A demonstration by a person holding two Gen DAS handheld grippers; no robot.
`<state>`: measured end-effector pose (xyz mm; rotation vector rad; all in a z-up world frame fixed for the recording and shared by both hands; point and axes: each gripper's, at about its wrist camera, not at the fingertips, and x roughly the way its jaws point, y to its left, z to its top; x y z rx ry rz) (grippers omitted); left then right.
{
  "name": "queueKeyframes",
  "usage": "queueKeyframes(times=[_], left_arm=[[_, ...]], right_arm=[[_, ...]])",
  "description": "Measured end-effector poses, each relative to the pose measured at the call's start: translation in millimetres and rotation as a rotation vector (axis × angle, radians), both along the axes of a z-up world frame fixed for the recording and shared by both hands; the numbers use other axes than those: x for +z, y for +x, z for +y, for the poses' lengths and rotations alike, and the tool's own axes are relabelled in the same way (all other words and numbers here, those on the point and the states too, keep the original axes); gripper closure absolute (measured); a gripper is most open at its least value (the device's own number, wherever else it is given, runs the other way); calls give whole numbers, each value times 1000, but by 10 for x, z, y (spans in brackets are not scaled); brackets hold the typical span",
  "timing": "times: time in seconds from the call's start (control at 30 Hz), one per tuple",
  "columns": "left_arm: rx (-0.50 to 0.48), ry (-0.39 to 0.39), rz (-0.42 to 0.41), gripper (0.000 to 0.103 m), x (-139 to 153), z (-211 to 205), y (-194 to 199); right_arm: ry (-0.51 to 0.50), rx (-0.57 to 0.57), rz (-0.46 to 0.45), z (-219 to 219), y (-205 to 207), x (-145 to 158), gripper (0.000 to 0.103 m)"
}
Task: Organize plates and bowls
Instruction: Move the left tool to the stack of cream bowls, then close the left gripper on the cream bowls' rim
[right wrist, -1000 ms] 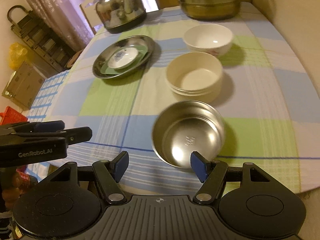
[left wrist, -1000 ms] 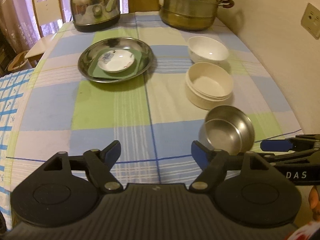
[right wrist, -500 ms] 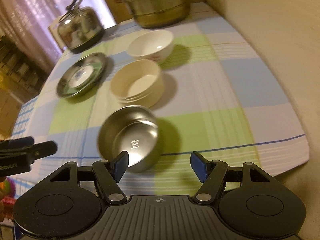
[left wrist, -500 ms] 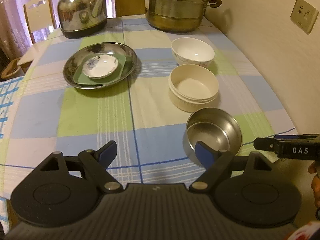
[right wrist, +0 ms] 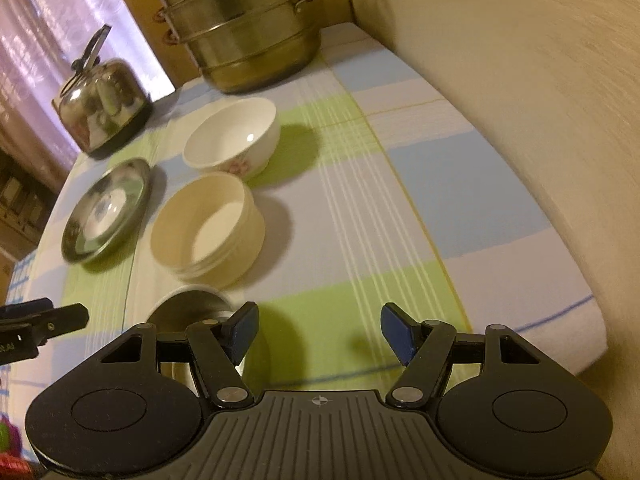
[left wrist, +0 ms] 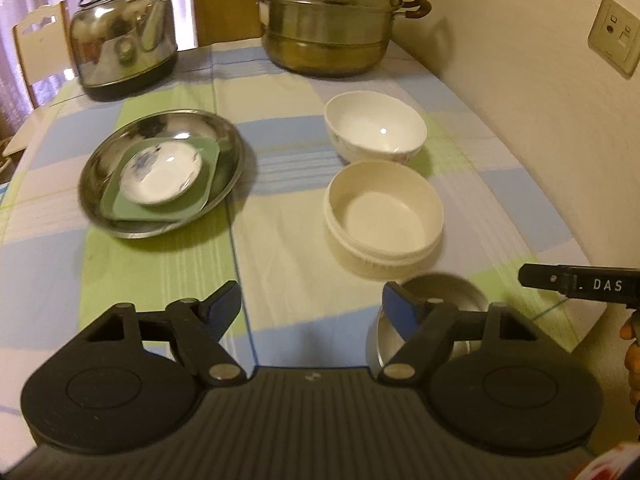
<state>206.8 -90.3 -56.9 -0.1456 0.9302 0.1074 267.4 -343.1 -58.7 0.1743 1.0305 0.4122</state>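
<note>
A steel plate (left wrist: 104, 168) holds a green square dish (left wrist: 208, 184) and a small white saucer (left wrist: 162, 174) at the left of the checked tablecloth. A white china bowl (left wrist: 376, 130) stands behind a cream bowl (left wrist: 384, 216). A small steel bowl (left wrist: 448, 288) sits nearest, partly hidden by my left gripper's right finger. My left gripper (left wrist: 312, 308) is open and empty above the cloth. My right gripper (right wrist: 320, 330) is open and empty, to the right of the steel bowl (right wrist: 188, 304), with the cream bowl (right wrist: 208, 228) and white bowl (right wrist: 232, 140) beyond.
A steel kettle (left wrist: 124, 60) and a tall stacked steamer pot (left wrist: 328, 20) stand at the far end of the table. A wall (left wrist: 540, 120) runs along the right side. A chair (left wrist: 36, 52) stands at the far left. The table's near right edge (right wrist: 560, 360) is close.
Both grippers moved forward and lower over the table. The right gripper swung right, so the steel bowl now lies left of its fingers. Both stayed open.
</note>
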Motion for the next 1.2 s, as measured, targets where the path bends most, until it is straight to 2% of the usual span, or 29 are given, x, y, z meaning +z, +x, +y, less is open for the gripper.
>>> queueKeyframes(times=[0.3,0.43,0.7,0.97,1.2], left_arm=[[-63,-47,-6,50,-165,101,454],[-81,-53,-6,54,-215,120,605],[-100,-71,10,64,-317,149,801],[-111,-90,36,72,-416,162,917],[-121,-112,58,86,-470,171,995]], right_arm=[[37,21,-41,282,333,-34,35],[43,39,-56,448,443,-62,37],[59,61,-34,702,617,-201,58],[66,66,-3,804,708,-294,70],[75,58,18,824,753,-324,81]])
